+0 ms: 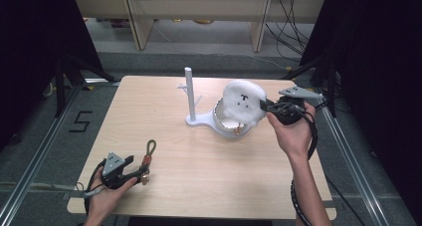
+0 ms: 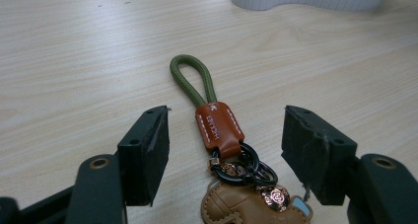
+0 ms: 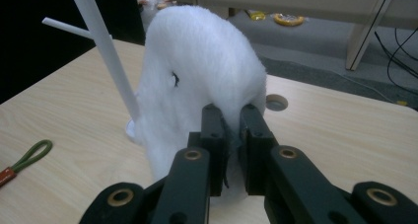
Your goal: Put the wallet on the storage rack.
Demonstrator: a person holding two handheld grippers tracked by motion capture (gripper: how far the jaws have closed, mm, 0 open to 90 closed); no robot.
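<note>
While right tongs pinch one plush | left tongs spread, astride one keychain | perhaps one stand

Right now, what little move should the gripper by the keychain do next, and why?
Probably close. The left gripper is open, its jaws on either side of the keychain, which lies flat on the table between them. Closing should pinch the brown leather tab. The right gripper is already shut on the fluffy white toy.

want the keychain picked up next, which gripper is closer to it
Left. The left gripper sits right at the keychain, its open jaws on either side of it. The right gripper is far across the table, clamped on the white plush toy.
</note>
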